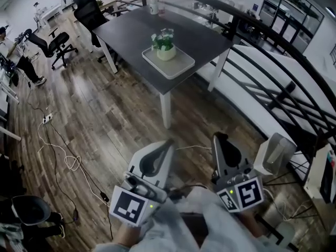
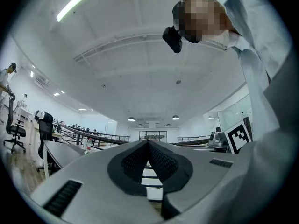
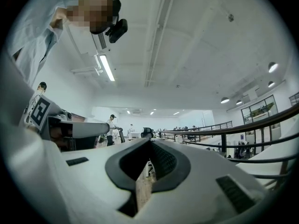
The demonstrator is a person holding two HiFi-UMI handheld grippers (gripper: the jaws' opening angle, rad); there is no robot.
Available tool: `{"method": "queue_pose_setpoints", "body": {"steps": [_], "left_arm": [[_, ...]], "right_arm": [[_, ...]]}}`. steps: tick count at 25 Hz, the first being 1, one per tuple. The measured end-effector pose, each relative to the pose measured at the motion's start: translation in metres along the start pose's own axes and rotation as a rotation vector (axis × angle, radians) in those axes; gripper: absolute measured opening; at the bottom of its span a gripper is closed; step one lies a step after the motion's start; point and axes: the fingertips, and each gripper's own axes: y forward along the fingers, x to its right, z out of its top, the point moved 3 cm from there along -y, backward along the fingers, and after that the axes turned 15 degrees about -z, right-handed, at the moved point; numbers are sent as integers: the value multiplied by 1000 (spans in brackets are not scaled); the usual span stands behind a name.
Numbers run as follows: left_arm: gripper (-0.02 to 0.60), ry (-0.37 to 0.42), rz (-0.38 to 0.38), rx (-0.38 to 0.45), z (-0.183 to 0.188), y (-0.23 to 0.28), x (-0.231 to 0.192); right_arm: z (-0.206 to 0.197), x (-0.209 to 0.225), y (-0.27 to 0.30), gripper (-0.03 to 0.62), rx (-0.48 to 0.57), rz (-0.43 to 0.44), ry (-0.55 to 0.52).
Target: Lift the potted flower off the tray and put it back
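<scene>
My left tool (image 1: 168, 142) and right tool (image 1: 219, 136) are closed with nothing in them, and the potted flower (image 1: 165, 47) on its tray (image 1: 179, 67) sits far ahead, in line with the left one.

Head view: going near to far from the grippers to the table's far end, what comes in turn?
Grey left gripper and right gripper side by side → brown wooden floor → white table leg → white rectangular tray → green potted flower in white pot → white bottle.
</scene>
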Motion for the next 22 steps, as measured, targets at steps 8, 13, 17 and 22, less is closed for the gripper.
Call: {"method": "queue_pose_setpoints", "body": {"steps": [8, 13, 17, 22], "left_arm": [[-2, 0, 46, -5, 0, -29, -13], [-2, -3, 83, -1, -1, -40, -23], [-2, -4, 109, 1, -3, -43, -29], [-2, 0, 142, -9, -6, -41, -40]], "right_arm": [[-1, -22, 4, 3, -5, 18, -11], [-5, -25, 10, 3, -16, 27, -9], [-8, -27, 19, 3, -25, 50, -14], [-10, -26, 40, 3, -22, 82, -2]]}}
